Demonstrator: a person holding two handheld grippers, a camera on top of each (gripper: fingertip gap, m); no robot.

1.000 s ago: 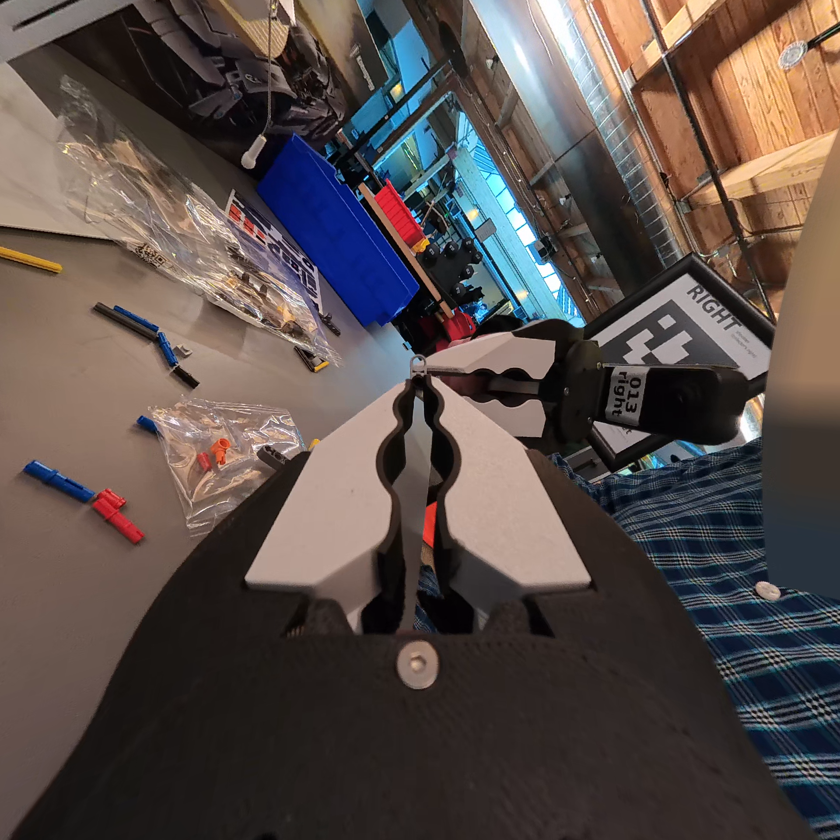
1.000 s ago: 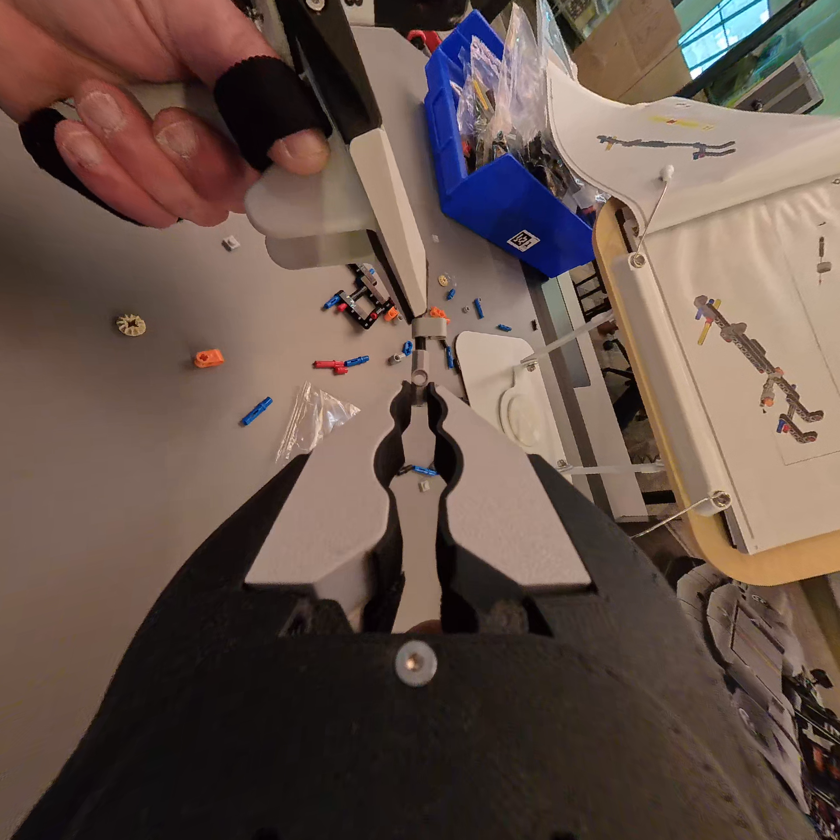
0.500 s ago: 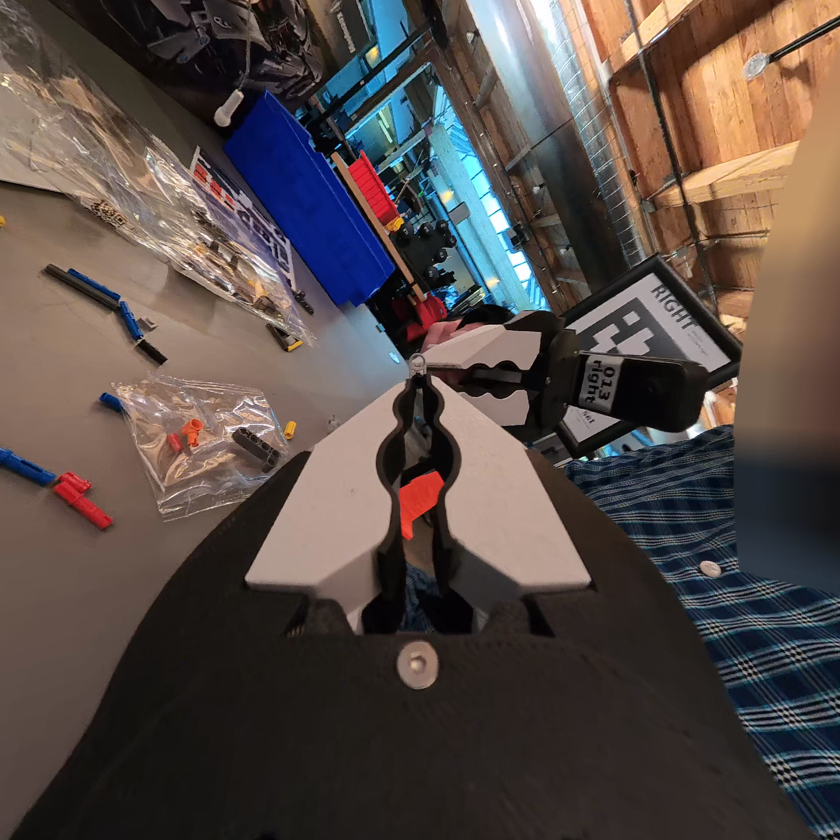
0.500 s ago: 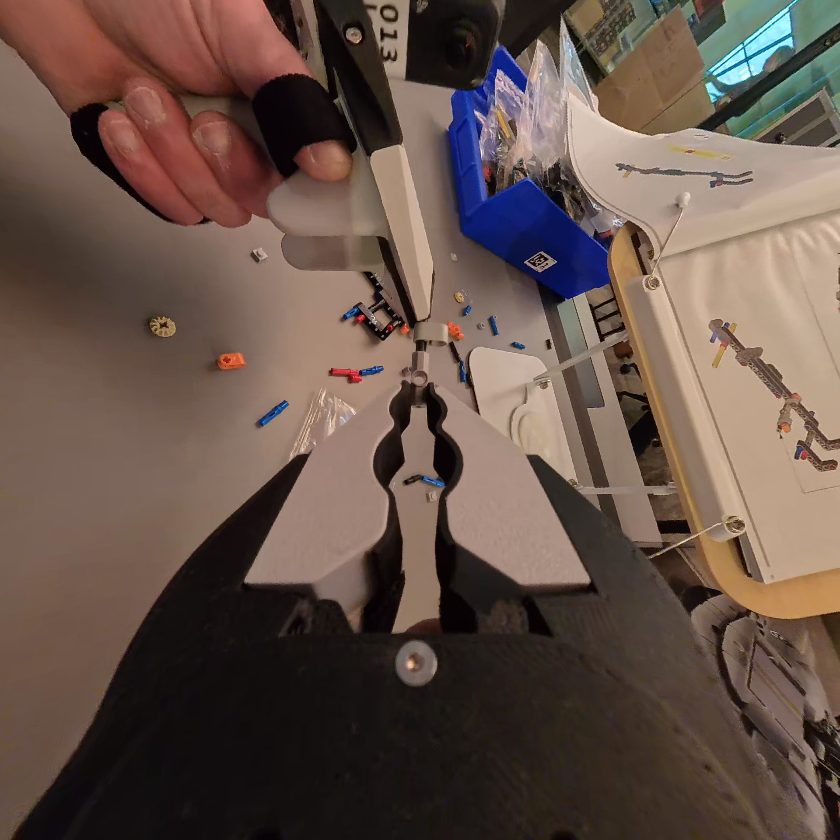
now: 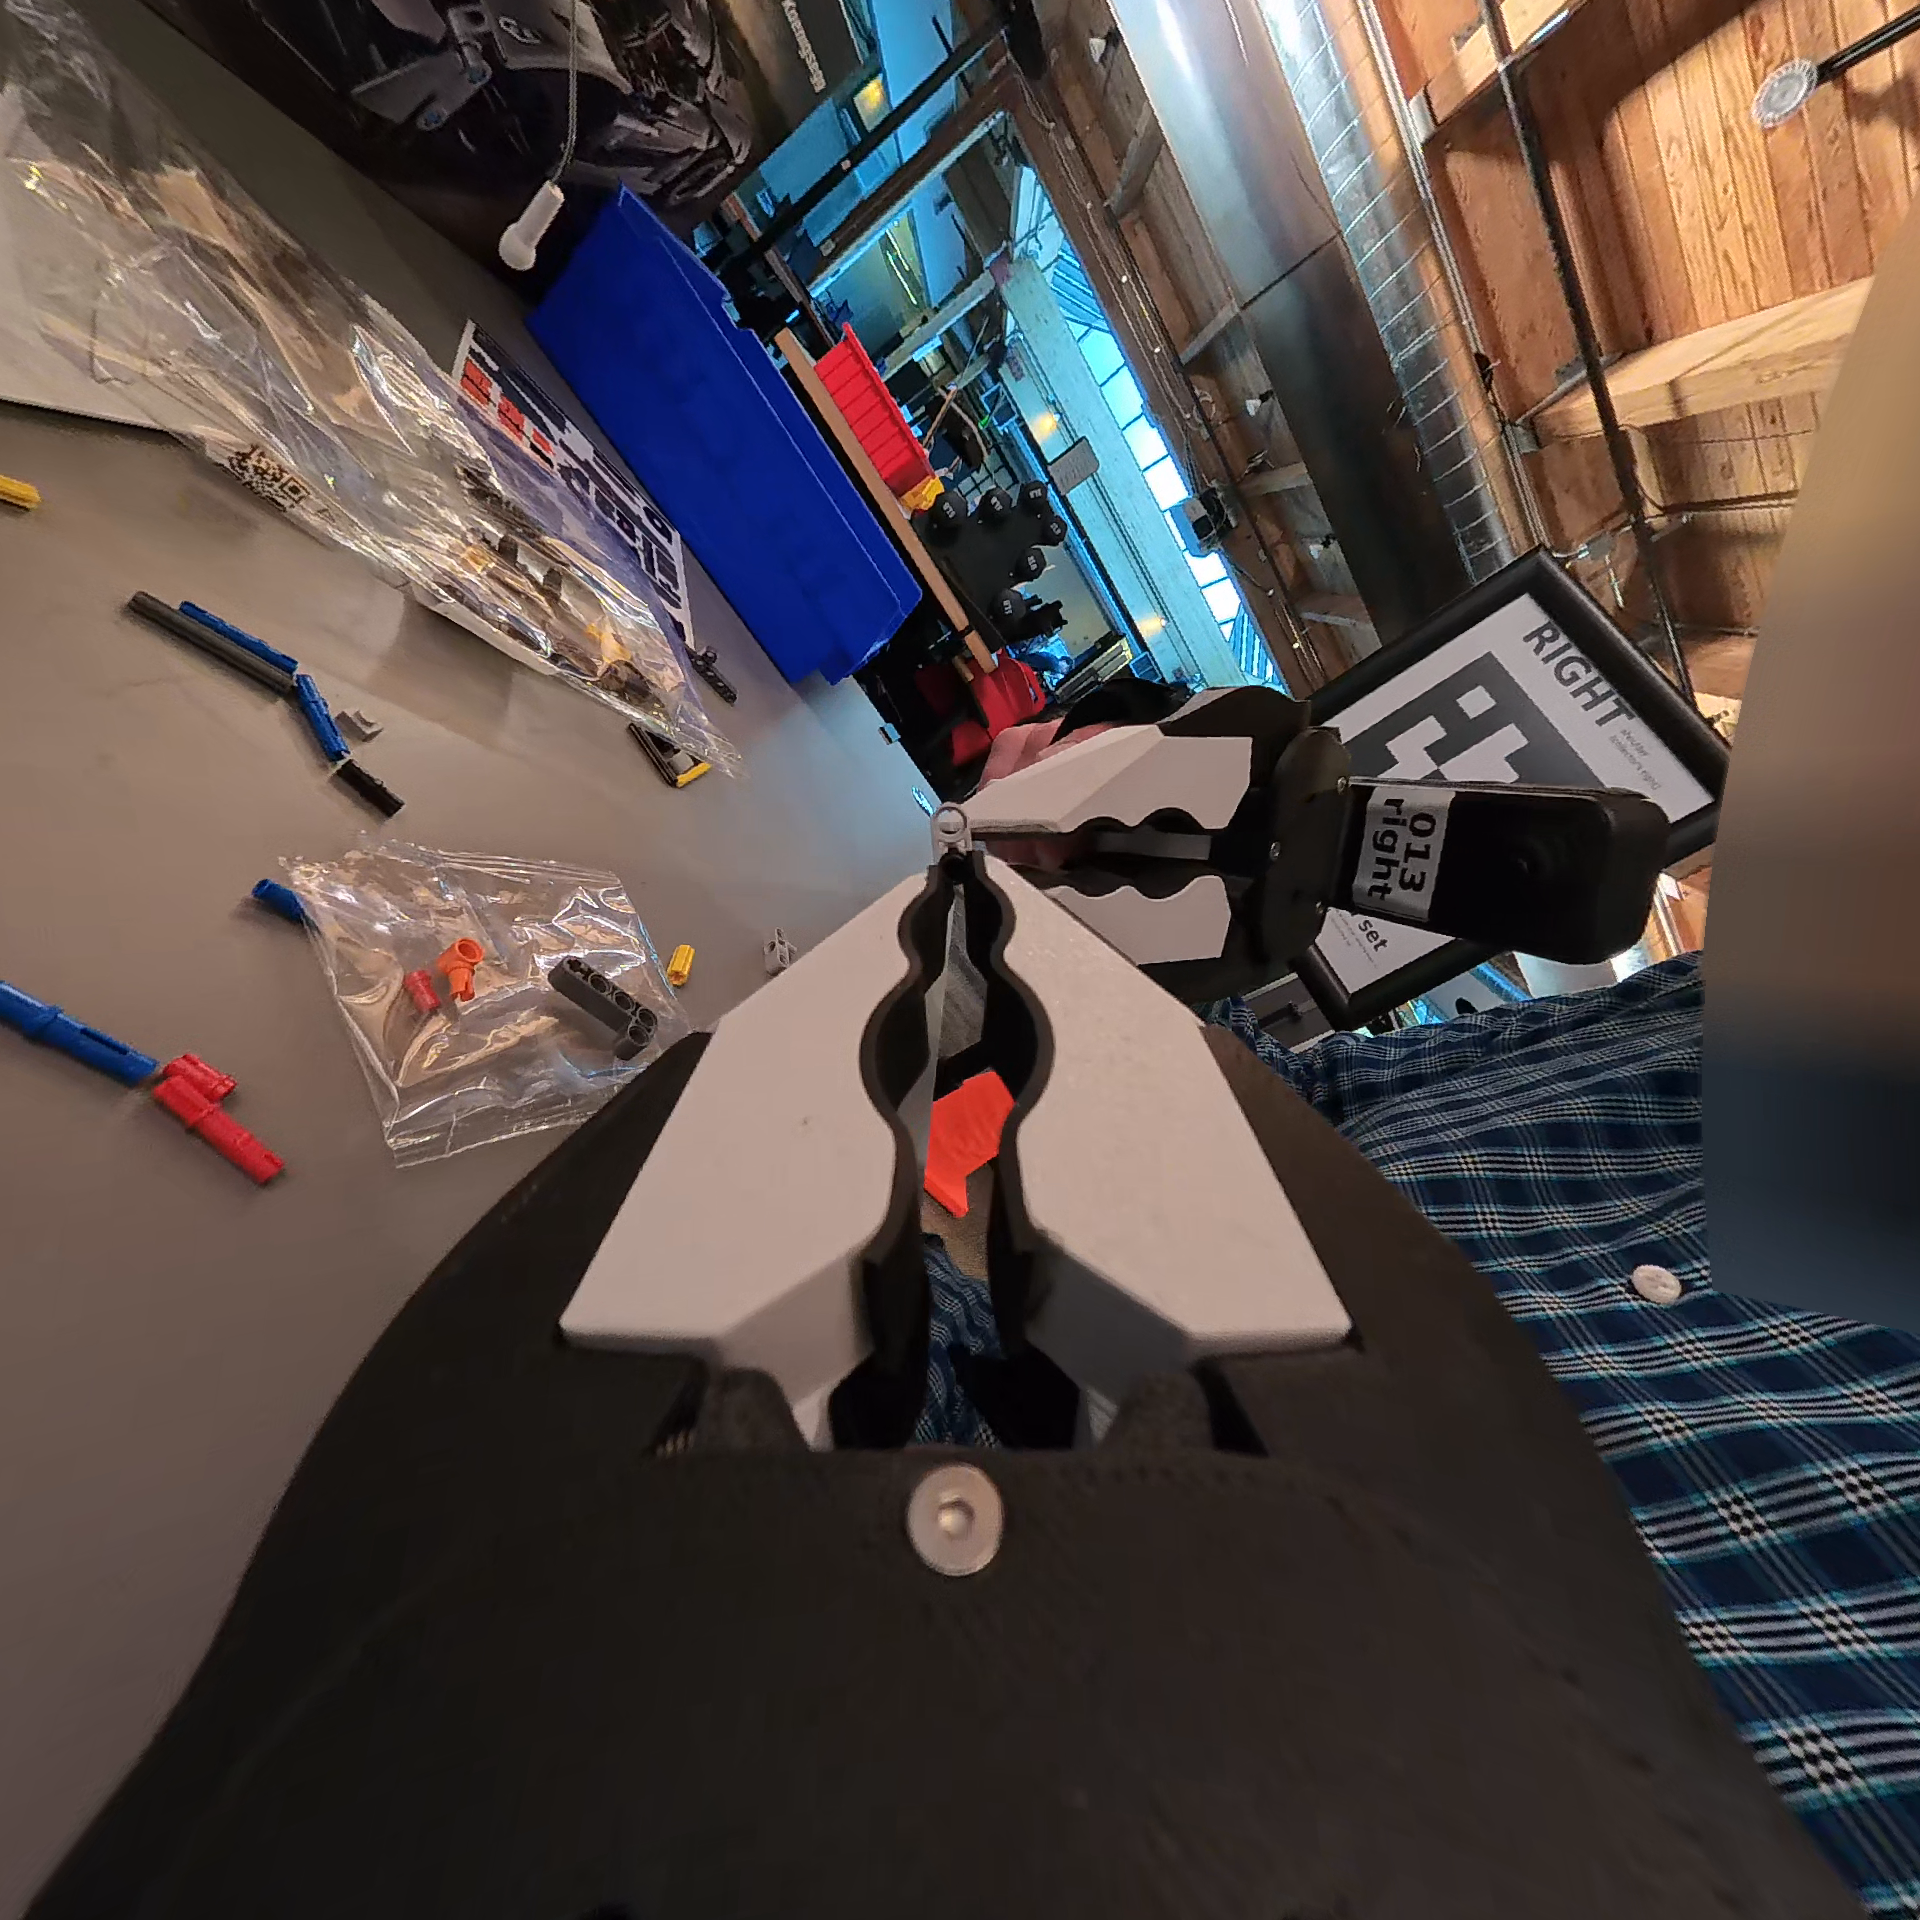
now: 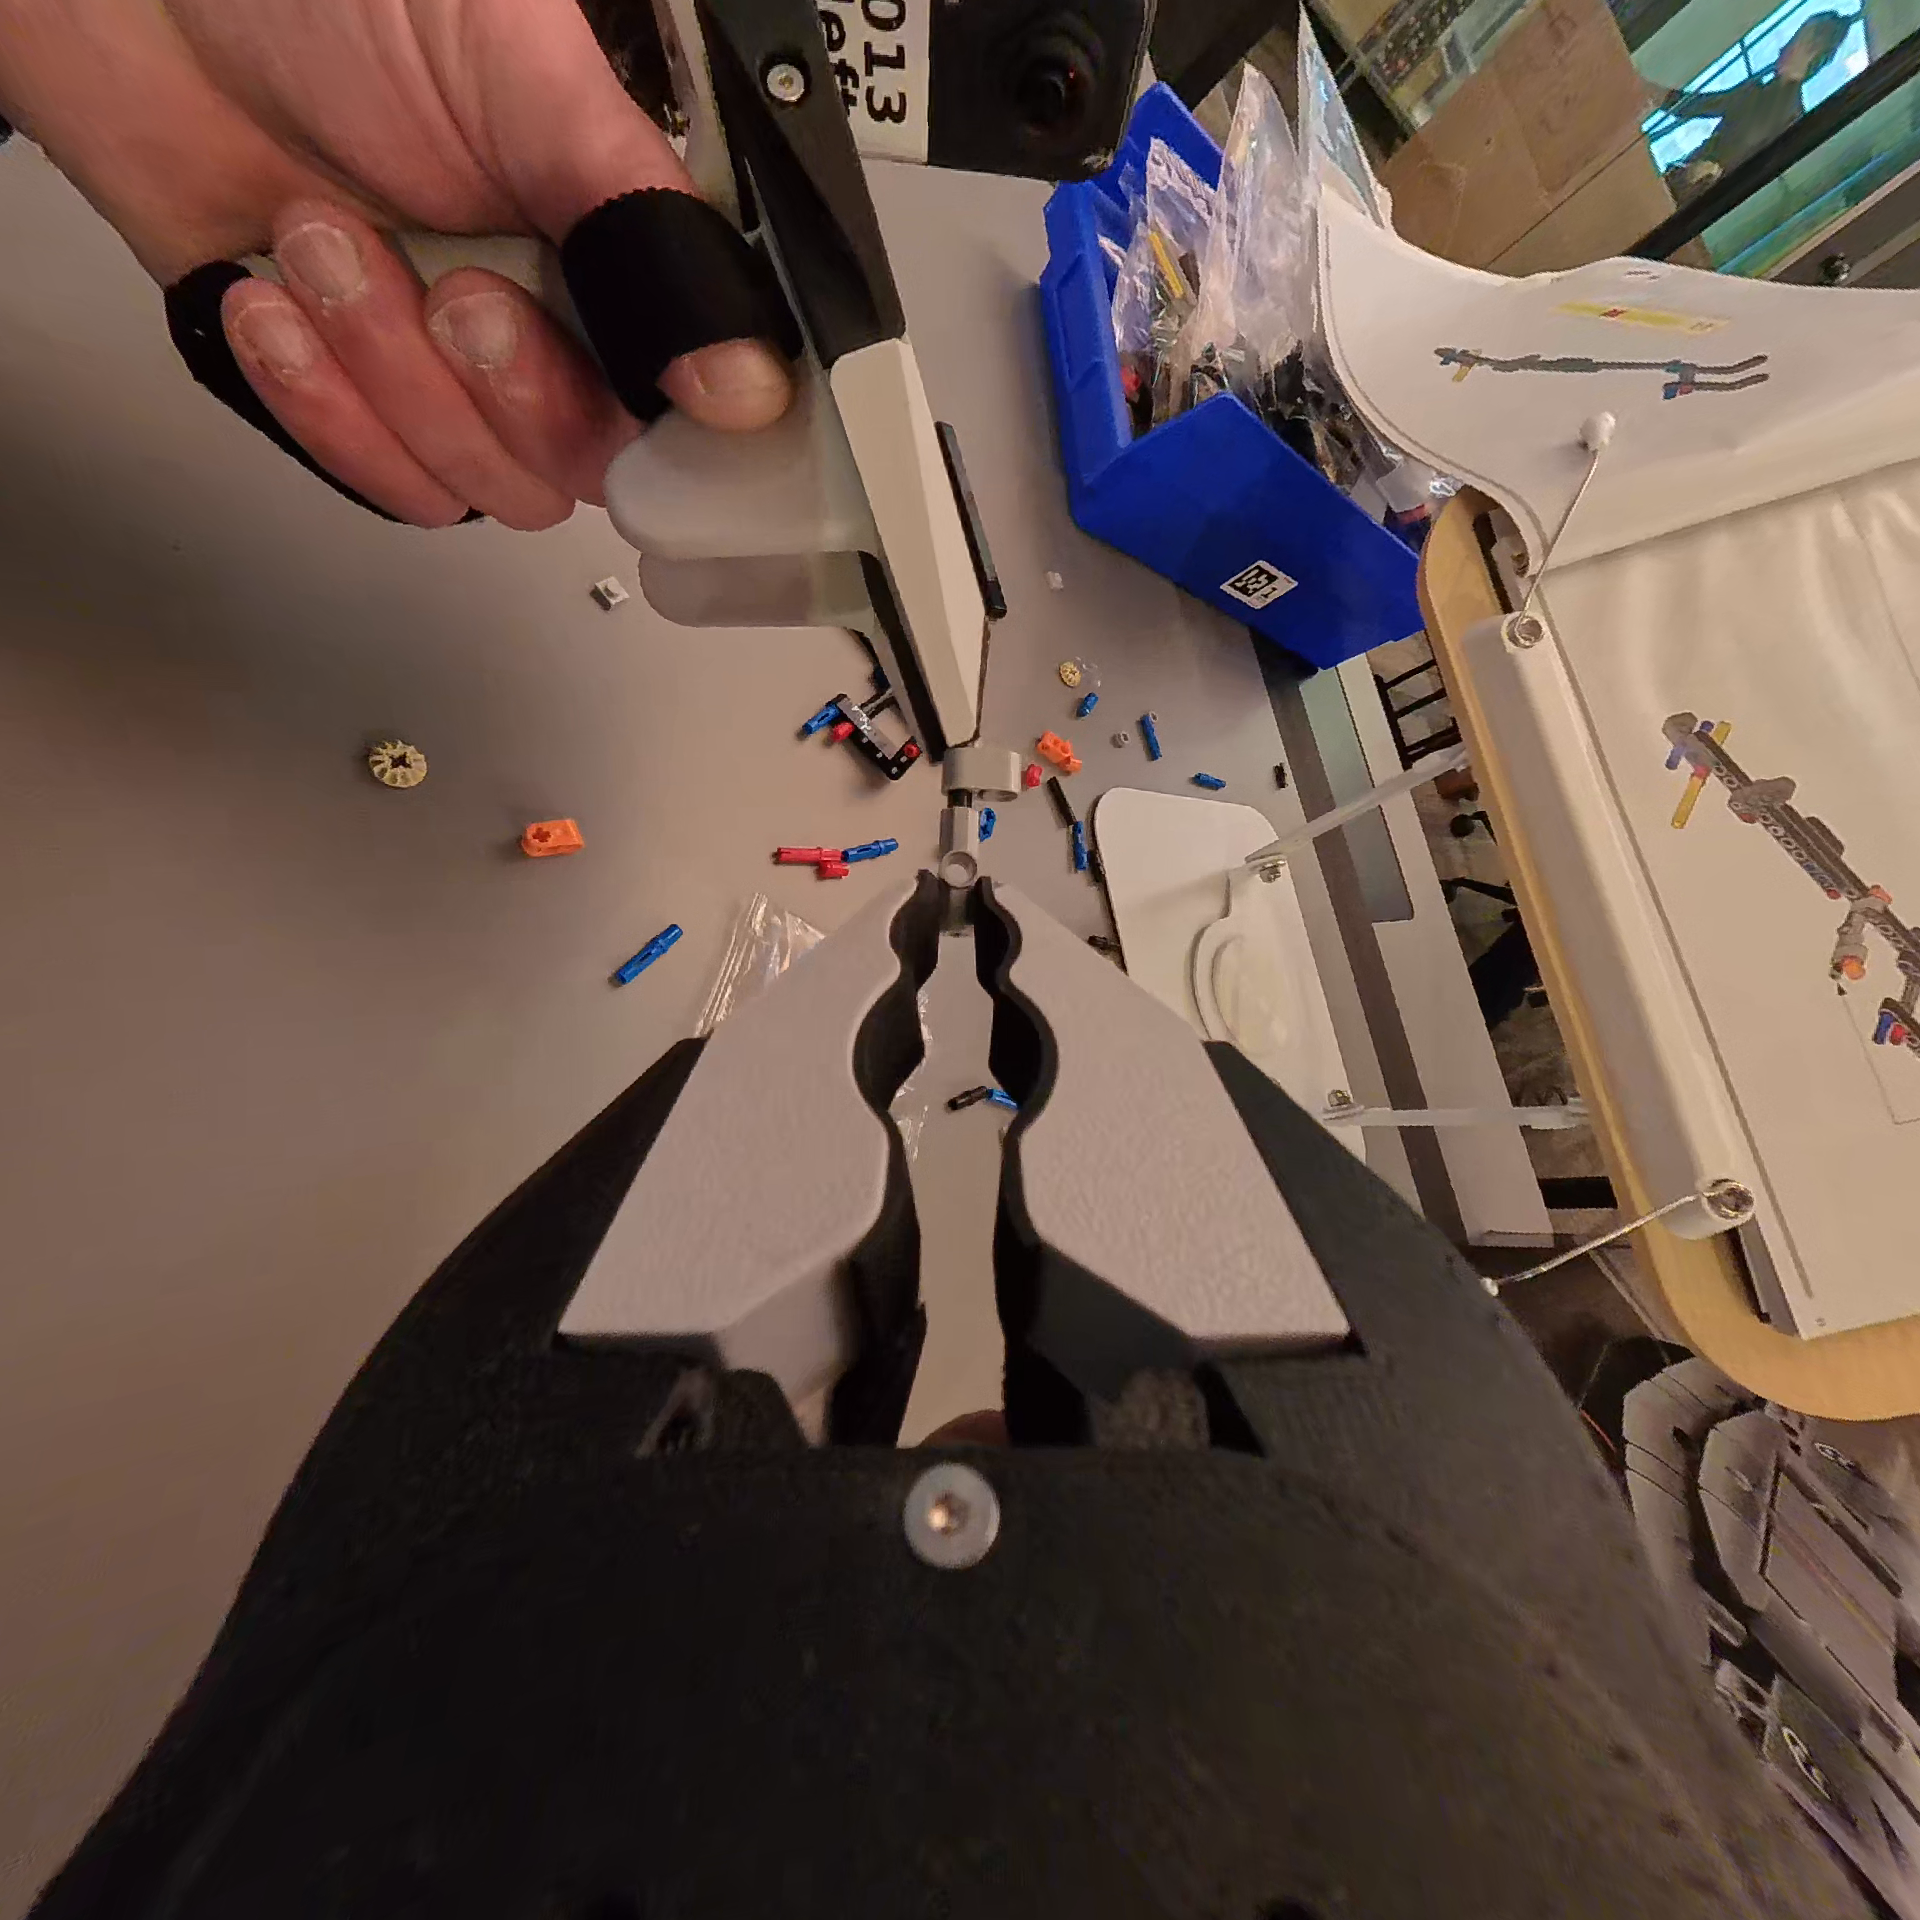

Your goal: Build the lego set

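Both grippers meet tip to tip above the grey table. In the right wrist view, my right gripper [image 6: 954, 885] is shut on a small grey connector [image 6: 957, 862]. A short dark pin joins it to a second grey piece [image 6: 982, 771], which sits at the shut tip of my left gripper [image 6: 961, 736]. In the left wrist view, my left gripper [image 5: 951, 862] is shut on a small grey piece [image 5: 950, 828], and the right gripper [image 5: 985, 823] comes in from the right, touching it. A hand [image 6: 416, 260] holds the left gripper.
Loose blue, red and orange pieces [image 6: 831, 857] lie on the table below. There is a blue bin of bagged parts [image 6: 1226, 520], an instruction booklet on a wooden stand [image 6: 1714, 831], and a white tray [image 6: 1174, 883]. A clear bag of parts [image 5: 468, 987] lies left. A plaid shirt [image 5: 1558, 1299] is right. Only a small space, under 4 cm, lies between the two pairs of fingers.
The grippers have stayed tip to tip. The left gripper and its hand have come closer to the right camera, and the two grey pieces look slightly closer together.
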